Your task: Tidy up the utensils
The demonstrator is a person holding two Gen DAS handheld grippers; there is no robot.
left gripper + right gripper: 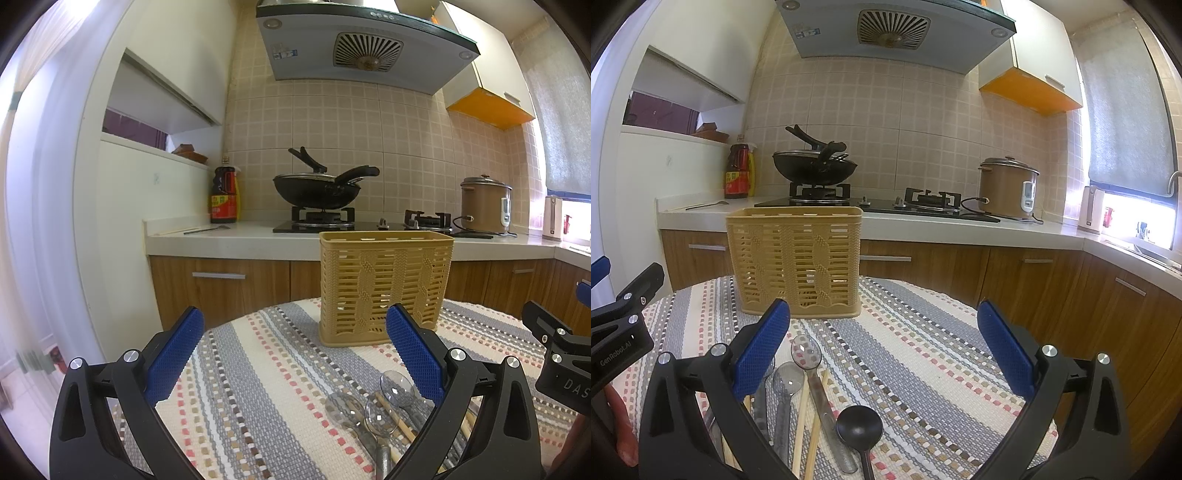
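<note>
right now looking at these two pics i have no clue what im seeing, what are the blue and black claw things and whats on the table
Those claws are two hand-held grippers, one in each of a person's hands. Each picture comes from a camera looking along one gripper's fingers: the first from the left gripper, the second from the right gripper. Both are open and hold nothing. On the striped tablecloth stands a tan slatted basket, seemingly empty. Nearer lie loose utensils: clear spoons, wooden chopsticks and a black ladle.

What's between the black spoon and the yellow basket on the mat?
Right wrist view: between the black spoon and the yellow basket lie a clear spoon's bowl and otherwise bare striped mat.
</note>
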